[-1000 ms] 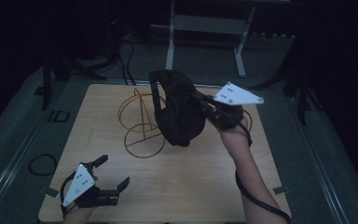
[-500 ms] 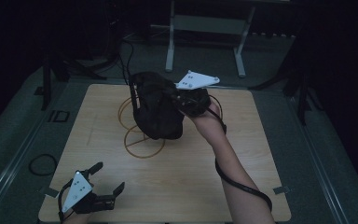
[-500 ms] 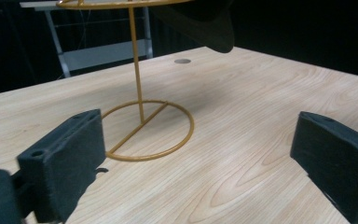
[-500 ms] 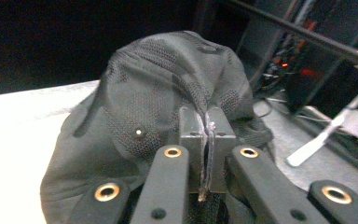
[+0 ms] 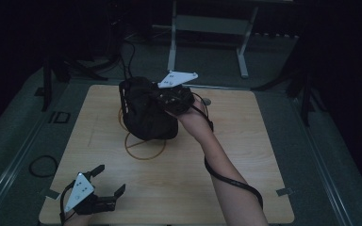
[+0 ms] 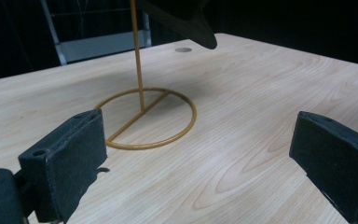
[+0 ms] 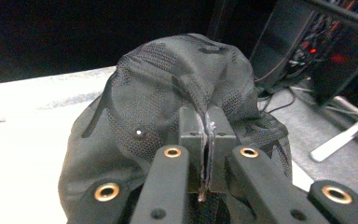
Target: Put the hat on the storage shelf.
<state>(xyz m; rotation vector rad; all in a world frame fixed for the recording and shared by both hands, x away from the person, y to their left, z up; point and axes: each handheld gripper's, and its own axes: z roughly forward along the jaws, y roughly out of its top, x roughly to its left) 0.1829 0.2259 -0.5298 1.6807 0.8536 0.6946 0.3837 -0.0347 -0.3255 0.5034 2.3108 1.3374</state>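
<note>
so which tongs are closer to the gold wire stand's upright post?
Right. The right tongs are clamped on the black cap just beside the gold wire stand. The left tongs sit open near the table's front-left corner, well apart from it.

Cap [image 5: 146, 109] above stand [image 5: 143, 146], table [image 5: 245, 155] centre; left hand-held gripper [image 5: 107, 180] near front-left corner

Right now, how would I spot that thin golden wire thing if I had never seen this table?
Start at the pale wooden table and look toward its far middle, where the right gripper holds a black cap pinched in its fingers. Under that cap is the wire stand: a flat ring on the tabletop with one bar across it and a slim upright rod, the scene's sole golden object.
</note>
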